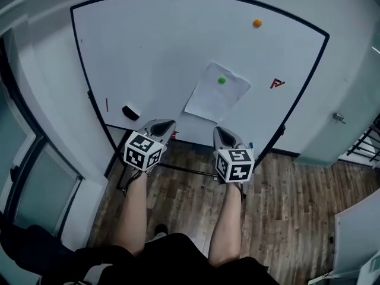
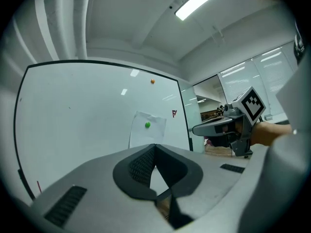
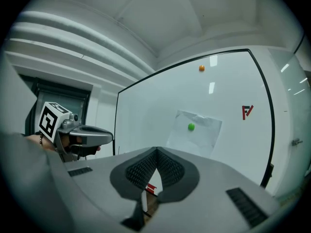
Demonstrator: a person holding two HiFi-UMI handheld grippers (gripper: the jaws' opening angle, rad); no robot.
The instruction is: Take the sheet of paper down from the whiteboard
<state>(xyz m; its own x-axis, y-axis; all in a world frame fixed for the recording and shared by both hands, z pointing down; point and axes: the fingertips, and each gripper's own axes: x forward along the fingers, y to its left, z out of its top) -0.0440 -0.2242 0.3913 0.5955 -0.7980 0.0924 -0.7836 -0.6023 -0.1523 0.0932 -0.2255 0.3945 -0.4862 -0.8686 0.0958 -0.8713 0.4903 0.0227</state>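
Note:
A white sheet of paper [image 1: 217, 94] hangs a little crooked on the whiteboard [image 1: 160, 46], pinned by a green magnet [image 1: 222, 81]. The sheet is also visible in the left gripper view [image 2: 146, 132] and the right gripper view [image 3: 194, 130]. My left gripper [image 1: 168, 125] is held level short of the board, below and left of the sheet, jaws shut and empty [image 2: 155, 146]. My right gripper [image 1: 221, 130] is just below the sheet's lower edge, away from the board, also shut with nothing in it [image 3: 157, 150]. Neither gripper touches the paper.
An orange magnet [image 1: 257, 23] sits high on the board, a red logo [image 1: 277, 84] to the right of the sheet, a black eraser [image 1: 130, 112] at the lower left. The board stands on a wooden floor [image 1: 285, 212] between pale walls, with a glass door [image 1: 29, 177] at the left.

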